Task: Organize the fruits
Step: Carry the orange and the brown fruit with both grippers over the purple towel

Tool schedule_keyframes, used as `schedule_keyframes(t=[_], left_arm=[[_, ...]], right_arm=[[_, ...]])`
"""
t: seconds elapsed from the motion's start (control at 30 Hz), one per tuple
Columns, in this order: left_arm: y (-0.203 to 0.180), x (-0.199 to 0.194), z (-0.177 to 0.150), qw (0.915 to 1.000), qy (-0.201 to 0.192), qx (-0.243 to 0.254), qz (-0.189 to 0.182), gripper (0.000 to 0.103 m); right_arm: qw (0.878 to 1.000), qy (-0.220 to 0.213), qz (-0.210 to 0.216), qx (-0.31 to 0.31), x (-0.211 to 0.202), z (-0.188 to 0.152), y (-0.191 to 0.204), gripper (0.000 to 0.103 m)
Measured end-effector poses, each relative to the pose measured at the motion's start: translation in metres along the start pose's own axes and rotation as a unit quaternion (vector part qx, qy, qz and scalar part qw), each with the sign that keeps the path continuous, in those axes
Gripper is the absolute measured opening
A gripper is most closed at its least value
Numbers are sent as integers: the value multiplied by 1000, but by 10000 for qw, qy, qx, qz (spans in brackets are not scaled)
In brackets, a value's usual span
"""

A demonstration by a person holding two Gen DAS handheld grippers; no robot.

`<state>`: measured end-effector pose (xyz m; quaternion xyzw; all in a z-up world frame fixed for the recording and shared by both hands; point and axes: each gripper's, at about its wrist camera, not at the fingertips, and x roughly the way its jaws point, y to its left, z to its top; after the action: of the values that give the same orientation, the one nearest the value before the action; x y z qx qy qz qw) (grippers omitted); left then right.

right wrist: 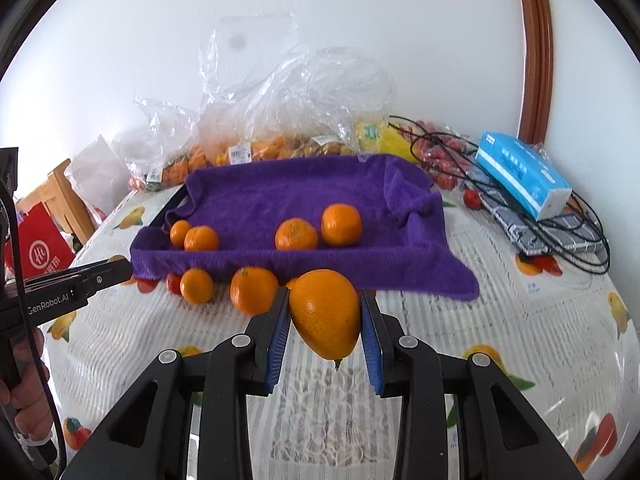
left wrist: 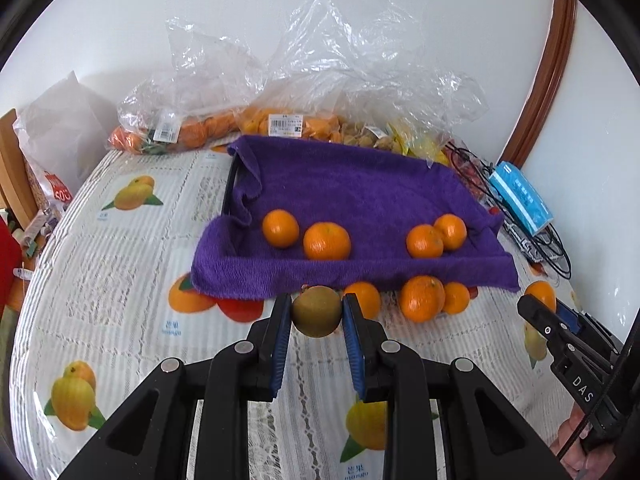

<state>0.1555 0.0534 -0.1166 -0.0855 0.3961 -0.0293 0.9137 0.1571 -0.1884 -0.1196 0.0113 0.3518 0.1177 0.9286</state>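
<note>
Left claw (left wrist: 317, 316) pinches a brownish fruit (left wrist: 317, 311), perhaps a kiwi; right claw (right wrist: 325, 316) pinches an orange (right wrist: 326, 312), both above the bench (right wrist: 460, 320) before the purple towel (right wrist: 304, 196)

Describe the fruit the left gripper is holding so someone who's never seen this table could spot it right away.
Find the purple towel draped over a tray in the middle of the table. Just in front of its near edge, the left gripper is shut on a small round fruit. It is dull brownish green, while every loose fruit around it is bright orange.
</note>
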Motion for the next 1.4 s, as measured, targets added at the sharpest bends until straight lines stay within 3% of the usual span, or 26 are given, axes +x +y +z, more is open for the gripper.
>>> schedule_keyframes(t=[0.57, 0.9, 1.1, 1.4], left_arm=[[3, 22, 57, 9994, -251, -198, -112, 25], [1, 43, 85, 9992, -374, -95, 91, 25], [8, 62, 81, 9992, -339, -42, 200, 25], [21, 86, 68, 9996, -52, -188, 213, 25]], right_arm=[[9992, -399, 25, -56, 29, 64, 8, 34], [9985, -492, 127, -191, 53, 98, 11, 34], [9987, -454, 235, -65, 71, 96, 10, 34], [9998, -193, 54, -71, 98, 85, -1, 34]])
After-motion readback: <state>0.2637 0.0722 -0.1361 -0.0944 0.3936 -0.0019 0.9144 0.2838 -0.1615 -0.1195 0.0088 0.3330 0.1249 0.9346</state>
